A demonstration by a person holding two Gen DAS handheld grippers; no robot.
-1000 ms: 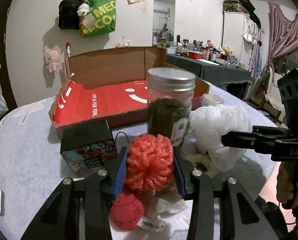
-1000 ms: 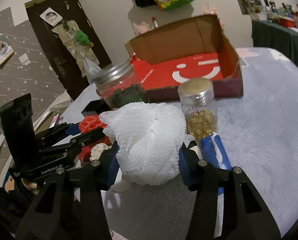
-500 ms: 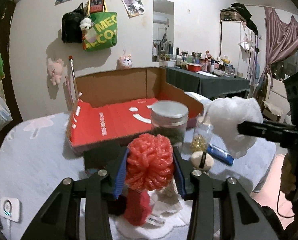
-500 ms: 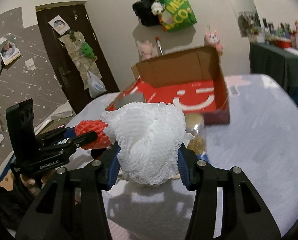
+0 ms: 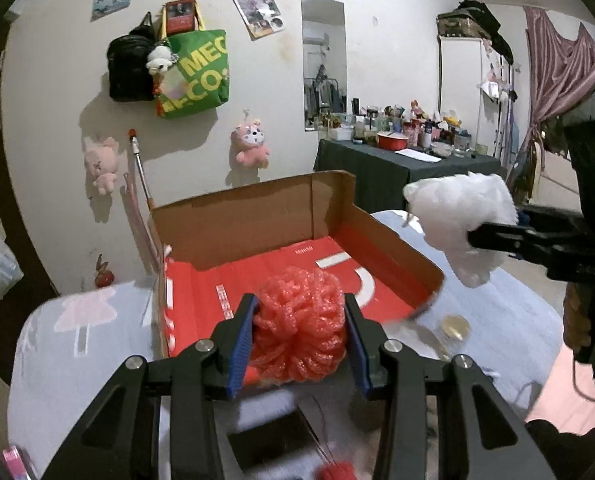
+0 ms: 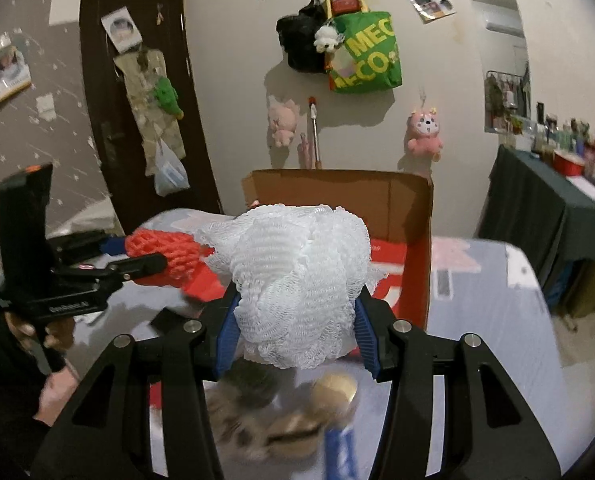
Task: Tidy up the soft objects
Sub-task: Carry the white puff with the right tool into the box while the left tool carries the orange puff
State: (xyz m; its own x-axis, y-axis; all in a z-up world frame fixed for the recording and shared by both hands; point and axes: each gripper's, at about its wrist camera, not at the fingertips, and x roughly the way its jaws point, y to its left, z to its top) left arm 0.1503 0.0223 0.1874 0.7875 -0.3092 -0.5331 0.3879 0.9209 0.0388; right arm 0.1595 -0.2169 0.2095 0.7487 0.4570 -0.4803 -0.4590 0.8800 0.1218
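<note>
Two mesh puffs, red (image 5: pixel 300 326) and white (image 6: pixel 297 280), held above the red-lined box (image 5: pixel 257 224).

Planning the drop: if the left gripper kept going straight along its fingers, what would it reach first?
Probably the open cardboard box: the left gripper, shut on the red pouf, points at its red floor, with the brown back wall beyond. Nothing seems to lie between, though depth is unclear.

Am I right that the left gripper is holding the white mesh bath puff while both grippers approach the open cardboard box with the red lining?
Not quite: the left gripper holds the red mesh bath puff, as the left wrist view shows. The white mesh bath puff is in the right gripper. The cardboard box part is right.
</note>
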